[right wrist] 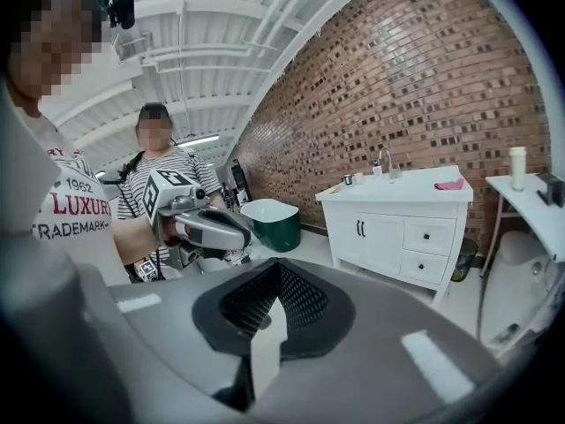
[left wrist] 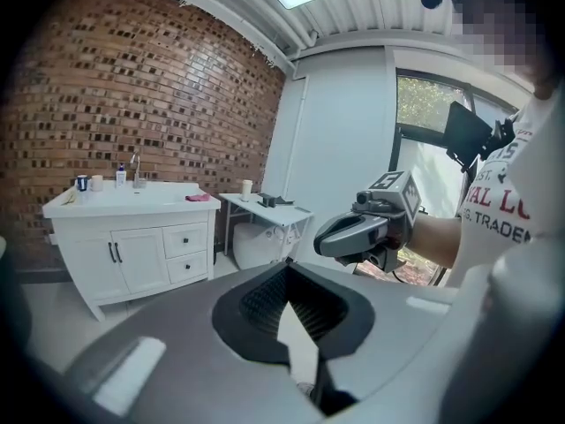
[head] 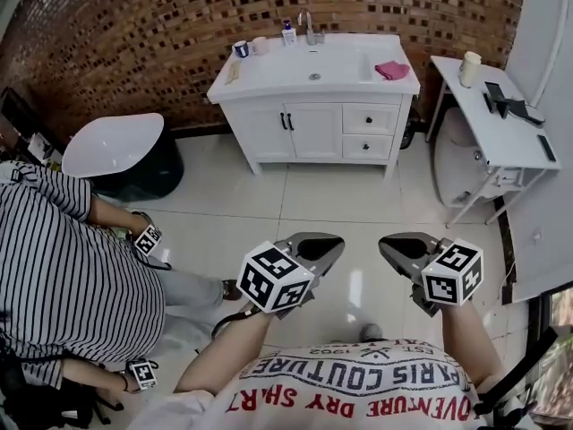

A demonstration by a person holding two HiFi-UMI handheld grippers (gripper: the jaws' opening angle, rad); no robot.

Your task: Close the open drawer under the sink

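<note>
The brick wall (head: 179, 25) is rough and matt, and the tiled floor (head: 340, 195) is glossy and reflective. The white vanity (head: 269, 119) stands against the wall, well apart from us, with open floor between. Its worktop holds a smooth moulded sink (head: 322, 61). Below sit two panelled doors (head: 286, 131) with dark bar handles, and beside them a stack of two drawers, the upper drawer (head: 372, 119) and the lower drawer (head: 367, 147), each a flat painted rectangle with a small dark knob. From here both fronts look close to flush, so we cannot tell which one stands open. We judge the step in hand to be the approach: we walk up squarely and identify the protruding front at close range. We then set a jaw tip on the flat panel near its centre, beside the knob, and push straight along the runners so the drawer does not rack. No grasp should be needed. The left hand-held gripper (head: 329, 243) and the right hand-held gripper (head: 389, 245) hang side by side over the floor. Each has its jaws pressed together with nothing between them. They have hard grey shells and black ribbed pads, a blunt tip suited to pushing. A soft pink cloth (head: 391, 70) lies on the worktop, just right of the sink and clear of the drawers.
</note>
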